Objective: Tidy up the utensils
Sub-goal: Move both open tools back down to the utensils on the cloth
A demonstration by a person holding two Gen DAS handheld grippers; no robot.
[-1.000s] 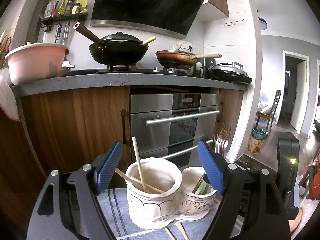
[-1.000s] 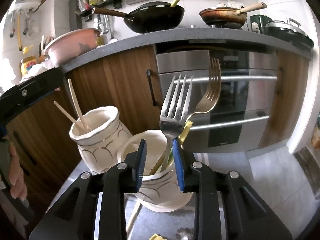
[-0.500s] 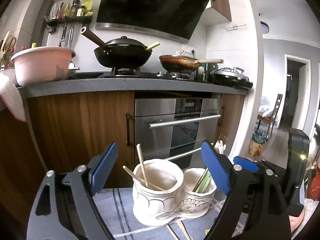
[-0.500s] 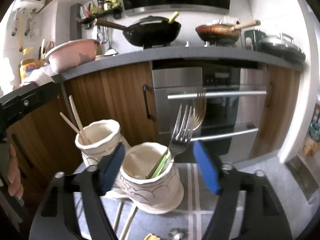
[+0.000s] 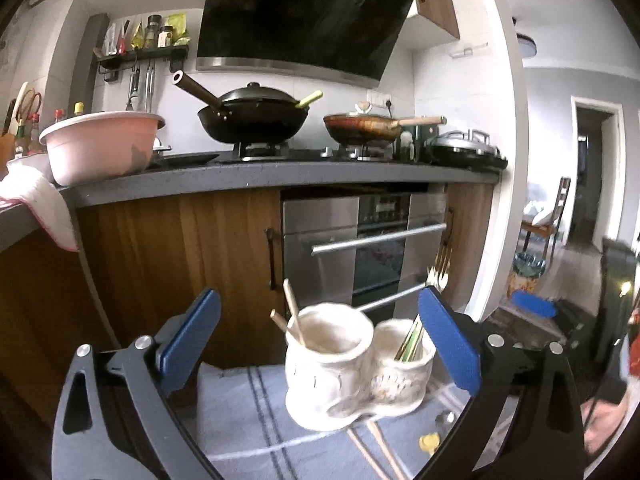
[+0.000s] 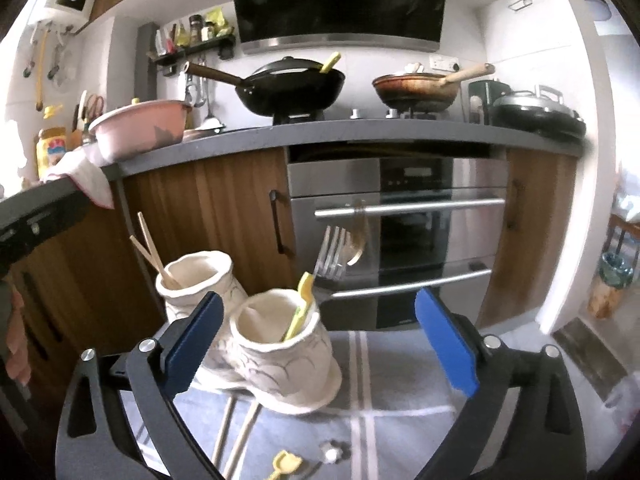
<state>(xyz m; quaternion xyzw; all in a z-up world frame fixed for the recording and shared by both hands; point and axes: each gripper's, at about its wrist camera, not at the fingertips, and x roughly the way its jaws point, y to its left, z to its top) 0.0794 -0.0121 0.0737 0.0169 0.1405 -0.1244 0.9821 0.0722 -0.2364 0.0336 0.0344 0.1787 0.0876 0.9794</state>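
Note:
A white ceramic two-cup holder (image 5: 332,372) (image 6: 280,356) stands on a striped blue-grey cloth (image 5: 240,412). One cup holds wooden chopsticks (image 5: 294,312) (image 6: 150,248). The other holds forks (image 5: 438,268) (image 6: 334,252) and a yellow-green handle (image 6: 302,304). My left gripper (image 5: 318,296) is back from the holder, its jaws opening wide, the pads touching nothing. My right gripper (image 6: 318,296) is likewise opening and empty, with the holder ahead and to the left. Two more chopsticks (image 6: 240,432) and a small yellow piece (image 6: 286,462) lie on the cloth.
Beyond the cloth are wooden cabinets (image 5: 168,260) and a steel oven (image 6: 400,232) under a dark countertop (image 5: 280,176). On it sit a pink basin (image 5: 100,144), a black wok (image 5: 252,120) and a frying pan (image 5: 360,128). A hand (image 6: 16,344) shows at the left edge.
The right gripper let go of the silver fork, which now stands in the cup, opened wide and drew back. The left gripper widened and backed away from the holder.

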